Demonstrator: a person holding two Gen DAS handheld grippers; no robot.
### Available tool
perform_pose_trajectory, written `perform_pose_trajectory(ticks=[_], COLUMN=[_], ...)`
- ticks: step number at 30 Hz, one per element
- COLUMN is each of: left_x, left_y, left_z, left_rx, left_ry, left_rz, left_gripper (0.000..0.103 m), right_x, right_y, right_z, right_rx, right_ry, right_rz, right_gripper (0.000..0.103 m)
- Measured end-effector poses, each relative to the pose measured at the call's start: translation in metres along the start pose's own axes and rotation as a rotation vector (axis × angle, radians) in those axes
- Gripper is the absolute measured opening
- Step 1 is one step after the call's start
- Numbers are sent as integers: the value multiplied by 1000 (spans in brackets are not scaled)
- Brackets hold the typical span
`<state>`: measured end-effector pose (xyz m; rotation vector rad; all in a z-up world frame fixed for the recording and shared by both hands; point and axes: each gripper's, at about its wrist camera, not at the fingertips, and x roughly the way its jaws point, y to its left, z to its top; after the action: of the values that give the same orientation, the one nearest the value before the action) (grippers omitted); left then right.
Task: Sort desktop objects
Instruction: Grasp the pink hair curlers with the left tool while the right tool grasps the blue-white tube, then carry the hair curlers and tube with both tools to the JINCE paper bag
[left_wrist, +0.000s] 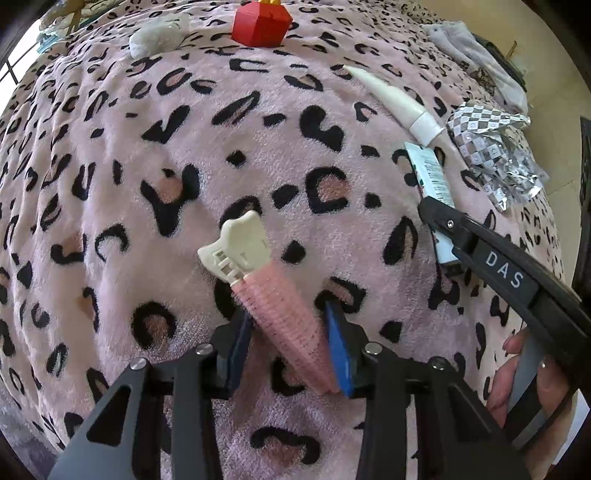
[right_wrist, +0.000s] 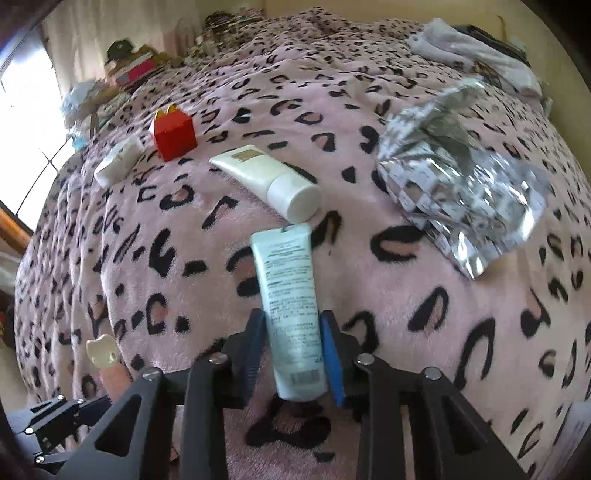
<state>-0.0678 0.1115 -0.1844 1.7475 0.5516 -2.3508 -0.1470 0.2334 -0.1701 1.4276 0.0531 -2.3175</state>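
My left gripper is shut on a pink hair roller clip with a cream handle, held over the pink leopard-print blanket. My right gripper is shut on a pale blue-white tube, seen also in the left wrist view. The tube's far end sits close to the cap of a white tube lying on the blanket. The clip also shows at the lower left of the right wrist view.
A red box with yellow handles and a small white tube lie at the far left. A crumpled silver checkered foil bag lies at the right. Grey cloth sits far right. Clutter lines the window side.
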Motion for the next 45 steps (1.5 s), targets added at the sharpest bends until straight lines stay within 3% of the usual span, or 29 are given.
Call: perform_pose_trajectory(ticks=[4,10,18,23,30,45], left_x=[-4,-7,-26,-45,-80,-124], left_y=[-3,9,31,23,4,-30], left_z=[3,2,-6,-4,-9,-33], left_rx=[42,72,93,167,302,451], left_ry=[-17,-4,1,-31,-110,-153], left_rz=[8,-9,-86,-106,-43,-72], left_gripper=[30,30,30,30,30,30], right_x=[-10,-24,-55,-85,-120,-185], right_y=[-4,-9,-10,-2,-1,2], right_z=[-10,-24,-44,-55,-78,-119], right_rx=[61,153,230,244,302,396], right_ry=[-17,-41,-99,-155,-194,-284], right_rz=[0,0,-8,-36,-71,-88], right_gripper=[29,29,29,29,29,29])
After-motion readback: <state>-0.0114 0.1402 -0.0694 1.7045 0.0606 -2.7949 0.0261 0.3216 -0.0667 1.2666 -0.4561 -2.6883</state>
